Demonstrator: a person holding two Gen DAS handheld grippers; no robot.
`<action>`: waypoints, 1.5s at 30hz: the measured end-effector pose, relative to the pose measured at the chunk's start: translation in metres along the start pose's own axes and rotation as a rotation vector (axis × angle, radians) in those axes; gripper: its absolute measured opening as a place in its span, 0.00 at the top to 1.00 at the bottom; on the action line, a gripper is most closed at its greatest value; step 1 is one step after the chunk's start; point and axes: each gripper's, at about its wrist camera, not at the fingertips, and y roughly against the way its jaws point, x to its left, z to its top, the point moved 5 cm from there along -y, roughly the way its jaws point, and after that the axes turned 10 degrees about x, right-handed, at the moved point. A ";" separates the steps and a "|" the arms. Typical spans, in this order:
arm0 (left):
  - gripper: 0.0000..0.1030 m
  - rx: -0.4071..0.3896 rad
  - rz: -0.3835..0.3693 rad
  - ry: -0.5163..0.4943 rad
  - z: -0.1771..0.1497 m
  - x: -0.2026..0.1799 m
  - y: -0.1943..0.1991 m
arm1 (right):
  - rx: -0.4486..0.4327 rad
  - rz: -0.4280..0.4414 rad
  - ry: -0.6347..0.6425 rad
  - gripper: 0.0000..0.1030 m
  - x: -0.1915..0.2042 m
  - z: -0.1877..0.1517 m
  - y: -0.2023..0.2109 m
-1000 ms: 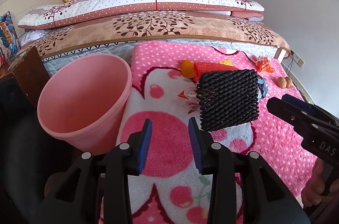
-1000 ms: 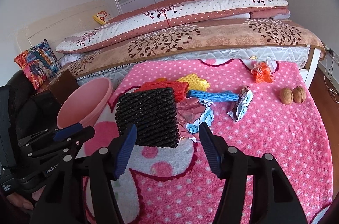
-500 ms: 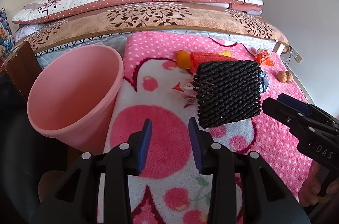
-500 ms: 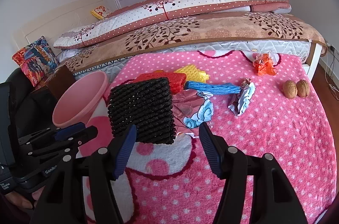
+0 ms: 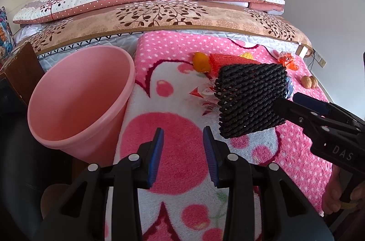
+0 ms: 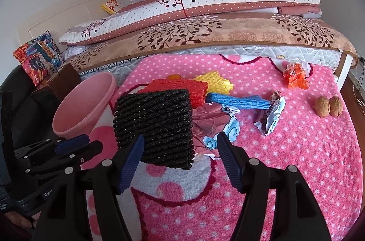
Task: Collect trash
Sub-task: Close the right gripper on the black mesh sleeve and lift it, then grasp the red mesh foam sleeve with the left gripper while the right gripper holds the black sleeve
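A black foam net (image 5: 251,99) (image 6: 157,124) lies on the pink spotted blanket (image 6: 308,149), its near end between my right gripper's open fingers (image 6: 180,154). A pink bin (image 5: 79,99) (image 6: 84,104) stands at the blanket's left edge. My left gripper (image 5: 183,149) is open and empty over the blanket, between the bin and the black net. Behind the net lie red (image 6: 180,90), yellow (image 6: 214,81) and blue (image 6: 237,100) foam nets, foil wrappers (image 6: 270,115) and an orange wrapper (image 6: 295,76).
Two walnuts (image 6: 328,105) lie at the blanket's right. An orange peel (image 5: 200,62) lies beside the red net. A bed with folded quilts (image 6: 205,19) stands behind. A dark wooden box (image 5: 20,67) stands left of the bin.
Both grippers have moved slightly forward and up; the black net now sits closer between my right gripper's fingers. Nothing has been picked up.
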 end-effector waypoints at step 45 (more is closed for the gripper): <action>0.65 0.002 -0.193 -0.181 0.090 -0.109 -0.026 | -0.091 -0.063 -0.196 0.90 -0.098 -0.025 0.068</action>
